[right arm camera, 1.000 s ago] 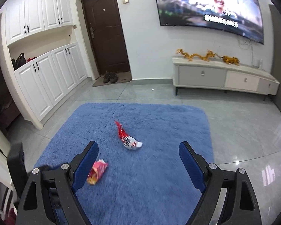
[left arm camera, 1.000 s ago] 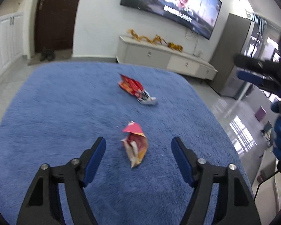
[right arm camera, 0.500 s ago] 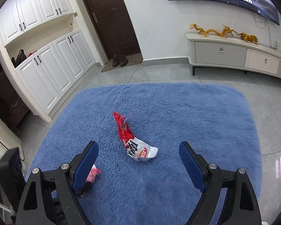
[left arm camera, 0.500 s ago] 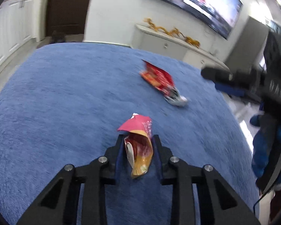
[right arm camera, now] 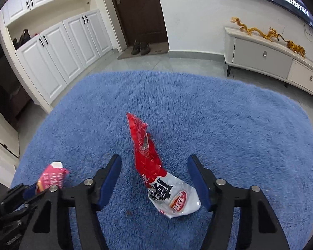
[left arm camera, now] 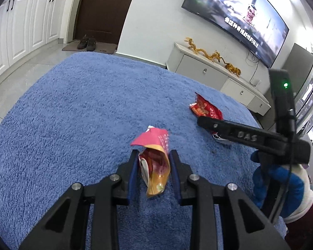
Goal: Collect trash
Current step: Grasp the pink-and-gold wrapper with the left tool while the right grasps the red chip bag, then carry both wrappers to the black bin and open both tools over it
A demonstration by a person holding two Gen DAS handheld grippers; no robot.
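Wrapper point(right arm camera: 156, 166) between right gripper point(right arm camera: 154, 177) fingers point(right arm camera: 110, 177)

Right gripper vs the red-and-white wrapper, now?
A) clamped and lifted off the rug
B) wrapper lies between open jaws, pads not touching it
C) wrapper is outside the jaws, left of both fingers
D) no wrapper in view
B: in the right wrist view the right gripper, whose jaws have just been closing, straddles the red-and-white wrapper on the blue rug, with rug showing beside each pad.

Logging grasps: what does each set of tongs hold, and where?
Left tongs pinch the pink wrapper around its middle. Right tongs straddle the red wrapper, holding nothing.
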